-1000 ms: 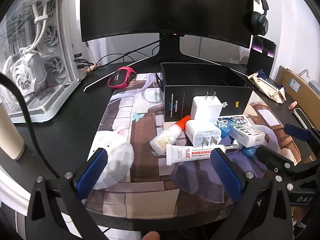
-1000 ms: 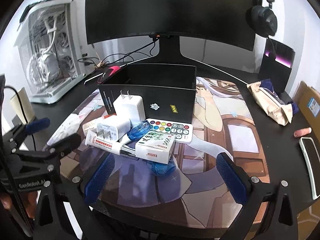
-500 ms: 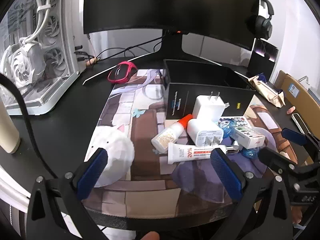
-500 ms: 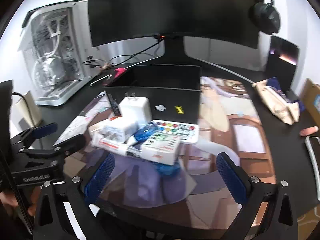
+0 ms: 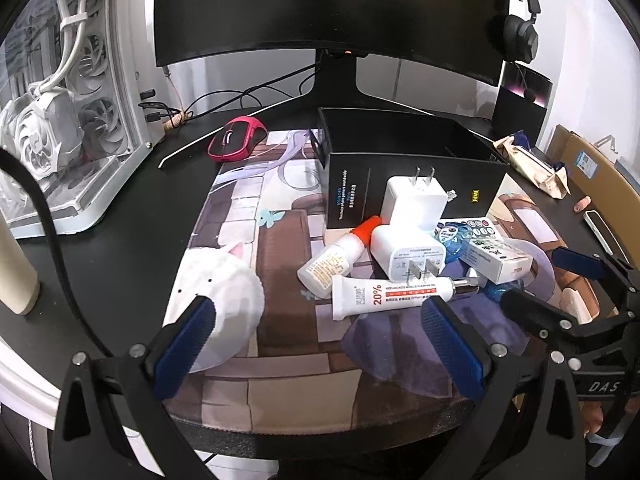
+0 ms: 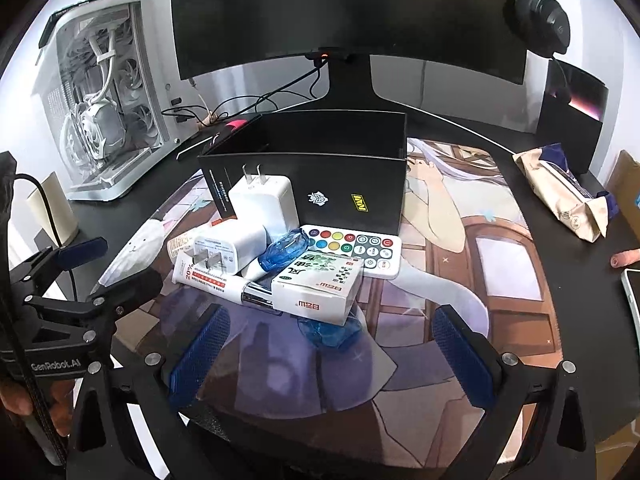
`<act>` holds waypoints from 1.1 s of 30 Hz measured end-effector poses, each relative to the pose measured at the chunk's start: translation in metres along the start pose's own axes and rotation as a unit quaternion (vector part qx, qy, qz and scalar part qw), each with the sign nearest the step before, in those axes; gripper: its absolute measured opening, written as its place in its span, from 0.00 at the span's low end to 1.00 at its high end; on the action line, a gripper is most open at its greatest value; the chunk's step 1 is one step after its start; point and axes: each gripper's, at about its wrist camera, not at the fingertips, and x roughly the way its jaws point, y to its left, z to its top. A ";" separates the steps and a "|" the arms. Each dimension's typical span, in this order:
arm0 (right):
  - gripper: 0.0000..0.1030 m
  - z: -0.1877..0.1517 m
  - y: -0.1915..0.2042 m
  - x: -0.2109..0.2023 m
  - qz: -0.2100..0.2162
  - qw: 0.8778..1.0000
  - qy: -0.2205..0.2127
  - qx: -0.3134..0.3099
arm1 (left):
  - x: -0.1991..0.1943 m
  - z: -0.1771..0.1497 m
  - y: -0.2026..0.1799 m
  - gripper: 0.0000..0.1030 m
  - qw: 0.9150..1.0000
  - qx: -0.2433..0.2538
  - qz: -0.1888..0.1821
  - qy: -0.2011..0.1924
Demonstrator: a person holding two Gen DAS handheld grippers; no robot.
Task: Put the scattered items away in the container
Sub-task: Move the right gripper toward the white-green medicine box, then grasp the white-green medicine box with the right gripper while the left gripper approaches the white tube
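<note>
We find both tools spread wide and holding nothing: the left tool (image 5: 320, 346) hovers over the near edge of the printed desk mat (image 5: 276, 280), the right tool (image 6: 330, 354) over the mat's right half. The open black cardboard box (image 6: 320, 184) stands upright mid-surface in front of the monitor foot, and no item can be seen in it from these views.

The scattered items lie heaped against the box's near wall. One white plug charger (image 6: 266, 202) leans on that wall, prongs up; a second white plug charger (image 6: 228, 250) lies on its side just beside it. A white ointment tube marked 20% (image 5: 394, 294) lies across the front of the heap, a small white bottle with an orange cap (image 5: 336, 258) to its left, a white and green carton (image 6: 318, 288) to its right, resting partly on blue plastic pieces (image 6: 284, 252). A white remote with coloured buttons (image 6: 352, 250) lies flat behind the carton.

We judge no pick has begun. The tube looks the soundest first item for the left tool: it is nearest, lies free on top, and offers a narrow body to close across. The carton suits the right tool, though lifting it may disturb the blue pieces beneath.

Open mat lies before and to both sides of the heap. The box's near wall is tall; each item must clear its rim.
</note>
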 end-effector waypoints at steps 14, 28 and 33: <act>1.00 0.004 -0.004 0.011 -0.010 1.000 0.008 0.008 | 0.008 0.000 0.004 1.00 1.000 0.000 -0.002 0.007; 0.96 0.008 -0.011 0.032 -0.005 1.000 0.023 0.018 | 0.013 0.001 -0.006 1.00 0.999 0.027 -0.010 0.013; 0.84 0.011 -0.013 0.036 0.001 0.999 0.027 0.024 | 0.016 0.002 -0.005 1.00 0.999 0.028 -0.007 0.016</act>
